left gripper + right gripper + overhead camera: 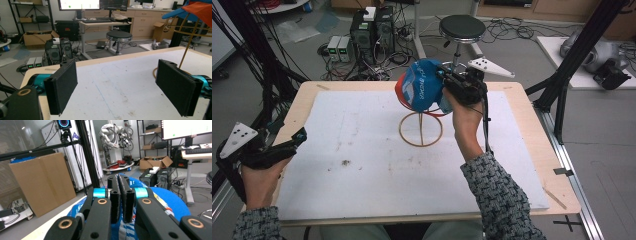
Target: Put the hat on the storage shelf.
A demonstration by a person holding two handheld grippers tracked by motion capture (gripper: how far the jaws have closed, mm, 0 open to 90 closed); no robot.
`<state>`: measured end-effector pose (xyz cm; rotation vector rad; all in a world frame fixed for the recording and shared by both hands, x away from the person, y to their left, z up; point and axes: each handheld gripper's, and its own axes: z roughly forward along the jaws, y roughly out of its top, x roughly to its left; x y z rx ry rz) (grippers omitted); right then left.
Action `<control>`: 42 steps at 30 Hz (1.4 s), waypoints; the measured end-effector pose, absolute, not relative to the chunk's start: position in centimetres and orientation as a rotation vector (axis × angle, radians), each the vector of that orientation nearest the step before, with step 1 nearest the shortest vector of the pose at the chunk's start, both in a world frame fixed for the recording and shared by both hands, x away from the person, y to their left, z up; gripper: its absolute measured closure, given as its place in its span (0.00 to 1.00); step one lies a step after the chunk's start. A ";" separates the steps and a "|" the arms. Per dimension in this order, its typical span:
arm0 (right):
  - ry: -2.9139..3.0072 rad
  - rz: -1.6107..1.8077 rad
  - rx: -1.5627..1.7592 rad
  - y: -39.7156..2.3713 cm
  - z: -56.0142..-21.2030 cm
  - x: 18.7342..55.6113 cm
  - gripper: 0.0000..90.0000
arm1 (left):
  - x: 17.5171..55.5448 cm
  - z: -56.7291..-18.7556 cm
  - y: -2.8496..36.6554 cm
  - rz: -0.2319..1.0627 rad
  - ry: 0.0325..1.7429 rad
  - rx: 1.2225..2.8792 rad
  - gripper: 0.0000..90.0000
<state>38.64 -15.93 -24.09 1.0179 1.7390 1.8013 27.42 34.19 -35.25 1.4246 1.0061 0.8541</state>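
Note:
A blue cap point(419, 85) with an orange brim hangs over a gold wire stand point(421, 145) at the middle back of the table. My right gripper point(445, 80) is shut on the cap's fabric from the right side; in the right gripper view the jaws point(121, 195) are pressed nearly together above the blue cap point(175, 202). My left gripper point(300, 136) rests at the table's left edge, open and holding nothing. The left gripper view looks between its wide-apart jaws point(117, 75) toward the stand's thin rod point(186, 52) and the cap's brim point(197, 10).
A white mat point(362, 170) covers the wooden table point(522, 115). Behind the table stand a black stool point(462, 27) and computer towers point(372, 30) amid floor cables. Black frame posts point(562, 90) rise at the table's right.

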 end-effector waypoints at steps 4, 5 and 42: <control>1.747 1.825 1.023 -15.7 -24.2 38.5 0.98 | 27.4 -35.3 34.2 0.853 1.006 1.425 0.20; 1.748 1.835 1.021 -15.7 -24.2 38.4 0.98 | 27.4 -35.3 34.2 0.854 1.006 1.425 0.20; 1.748 1.726 0.971 -13.3 -26.5 39.8 0.95 | 27.6 -35.4 34.1 0.845 1.009 1.432 0.20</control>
